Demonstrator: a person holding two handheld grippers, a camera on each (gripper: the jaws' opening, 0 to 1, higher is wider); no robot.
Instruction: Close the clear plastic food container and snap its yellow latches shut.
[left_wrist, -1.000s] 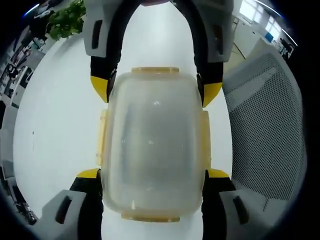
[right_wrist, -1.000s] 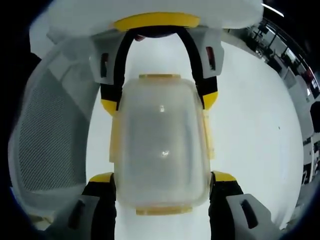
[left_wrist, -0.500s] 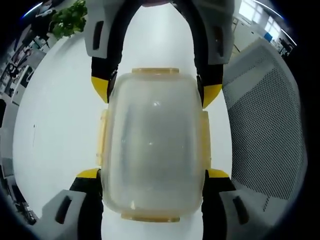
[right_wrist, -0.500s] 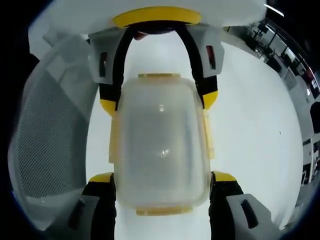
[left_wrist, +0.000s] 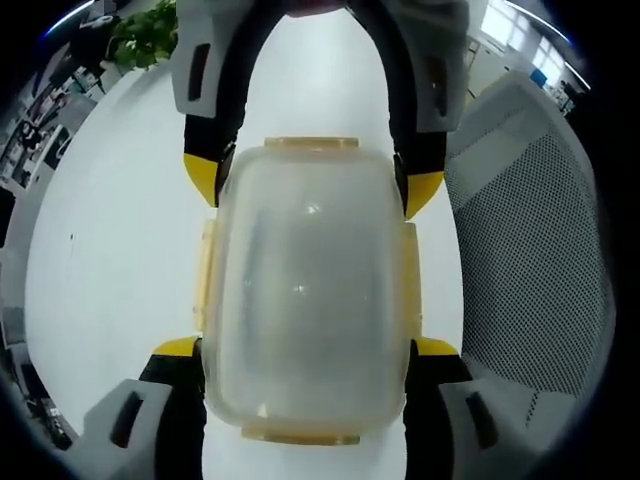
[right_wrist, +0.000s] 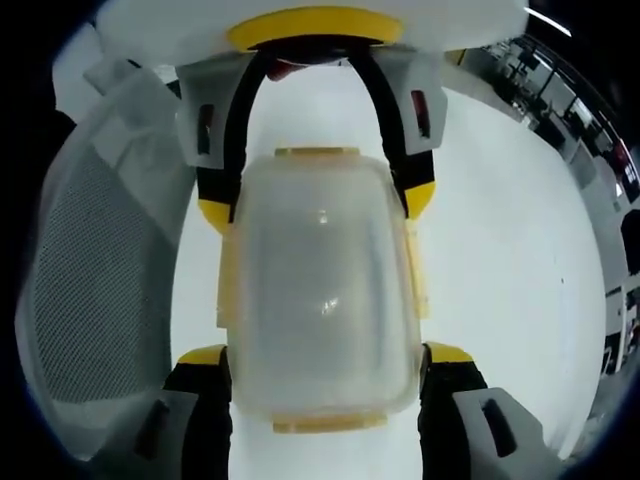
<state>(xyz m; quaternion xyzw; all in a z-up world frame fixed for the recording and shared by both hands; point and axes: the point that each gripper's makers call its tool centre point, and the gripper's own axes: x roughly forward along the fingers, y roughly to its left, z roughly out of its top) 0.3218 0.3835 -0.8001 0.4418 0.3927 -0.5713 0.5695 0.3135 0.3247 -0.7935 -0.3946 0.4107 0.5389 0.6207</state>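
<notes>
Container between both tools, mesh chair beside, plant beyond

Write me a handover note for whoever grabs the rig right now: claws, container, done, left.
Left claw: shut on the clear plastic food container with yellow latches, gripping one end.
Right claw: shut on the same container, from the opposite end.
Container: held between both claws over the white table; a grey mesh chair stands beside it.
Done: lid is on, latches lie flat against the sides.
Left: can't tell whether each latch has snapped; check every one, then set it down.
</notes>
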